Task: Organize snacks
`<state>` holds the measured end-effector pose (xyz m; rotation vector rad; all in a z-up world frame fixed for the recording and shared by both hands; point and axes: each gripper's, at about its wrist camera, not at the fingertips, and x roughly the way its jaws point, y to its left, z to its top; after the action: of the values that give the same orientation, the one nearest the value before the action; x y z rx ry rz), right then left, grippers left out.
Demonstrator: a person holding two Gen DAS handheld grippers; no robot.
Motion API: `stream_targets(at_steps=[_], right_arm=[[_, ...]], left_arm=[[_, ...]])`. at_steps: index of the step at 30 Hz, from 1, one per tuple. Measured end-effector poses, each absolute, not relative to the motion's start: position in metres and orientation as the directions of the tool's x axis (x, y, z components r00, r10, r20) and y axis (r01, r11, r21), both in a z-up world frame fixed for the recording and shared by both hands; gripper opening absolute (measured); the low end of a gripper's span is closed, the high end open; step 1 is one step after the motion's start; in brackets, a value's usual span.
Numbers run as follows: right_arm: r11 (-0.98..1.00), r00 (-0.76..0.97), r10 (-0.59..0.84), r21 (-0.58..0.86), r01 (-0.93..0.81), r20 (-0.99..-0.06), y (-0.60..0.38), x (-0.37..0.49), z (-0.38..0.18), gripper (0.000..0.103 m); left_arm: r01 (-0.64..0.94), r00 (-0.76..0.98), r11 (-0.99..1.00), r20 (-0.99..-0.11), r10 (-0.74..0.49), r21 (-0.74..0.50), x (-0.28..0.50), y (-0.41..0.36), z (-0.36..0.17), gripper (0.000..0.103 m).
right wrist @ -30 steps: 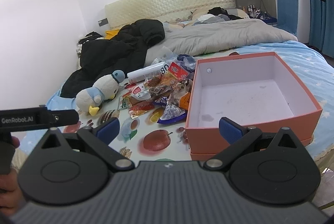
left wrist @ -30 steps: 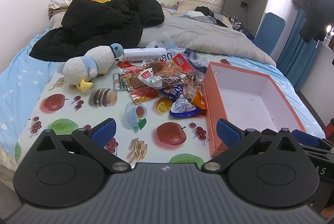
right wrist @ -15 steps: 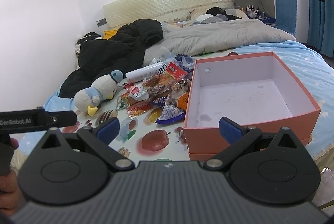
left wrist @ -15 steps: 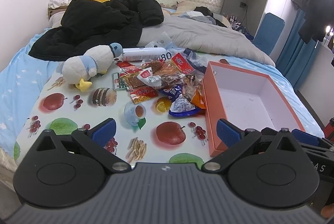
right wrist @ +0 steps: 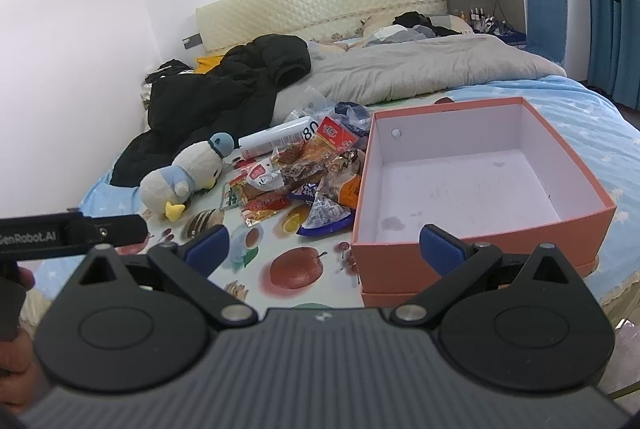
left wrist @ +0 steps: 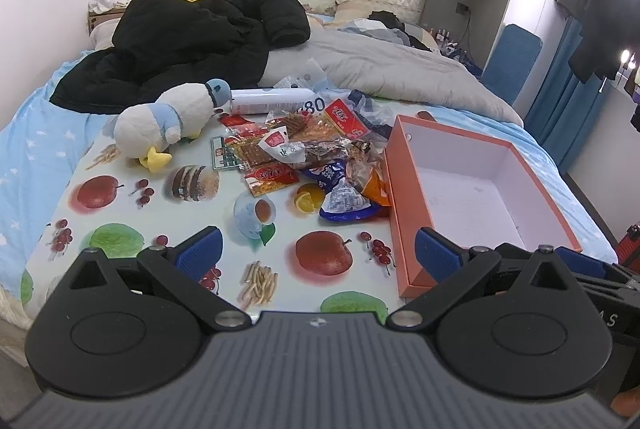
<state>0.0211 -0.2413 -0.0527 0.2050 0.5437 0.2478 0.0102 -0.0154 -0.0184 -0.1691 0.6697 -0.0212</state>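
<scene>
The left gripper (left wrist: 316, 249) hangs above the near edge of the table (left wrist: 120, 225), with its two blue fingers wide apart and nothing between them. The right gripper (right wrist: 324, 245) is also held with its jaws spread wide and empty, low in front of the box (right wrist: 472, 235).

The snacks (left wrist: 304, 157) lie in one loose pile on the far middle part of the table, which has a cloth with printed fruit. The pile touches the left wall of the orange box on its right side. On the left side of the pile sits a plush duck (left wrist: 168, 125), just beside the packets. Behind the pile lies a white can (left wrist: 272, 101) on its side, near the far edge of the table, and behind that are a black jacket (left wrist: 180, 41) and a grey blanket (left wrist: 380, 69) on the bed.

A blue triangular packet (left wrist: 346, 203) is the nearest of the snacks to the grippers, and a red packet (left wrist: 272, 179) lies to its left. Between these packets and the near edge, the table has open surface with only the printed pictures on it.

The box is open and white inside, with nothing in it. In the right wrist view its near wall stands just behind the right finger (right wrist: 440, 249), and its near corner reaches about to the near edge of the table. At the left border of this view a hand (right wrist: 16, 369) holds the handle of the left gripper.
</scene>
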Motion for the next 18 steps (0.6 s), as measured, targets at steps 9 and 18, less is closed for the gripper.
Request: stream_targets(at_steps=[9, 18], right_arm=[[0.946, 0.821, 0.295, 0.268, -0.180, -0.489, -0.241, 0.023, -0.056, 0.103], [0.948, 0.808, 0.284, 0.275, -0.158, -0.516, -0.239, 0.027, -0.064, 0.103]], left_arm=[[-0.024, 0.780, 0.984, -0.619, -0.092, -0.176, 0.015, -0.011, -0.024, 0.103], [-0.017, 0.765, 0.982, -0.635, -0.110, -0.191, 0.022, -0.003, -0.032, 0.103]])
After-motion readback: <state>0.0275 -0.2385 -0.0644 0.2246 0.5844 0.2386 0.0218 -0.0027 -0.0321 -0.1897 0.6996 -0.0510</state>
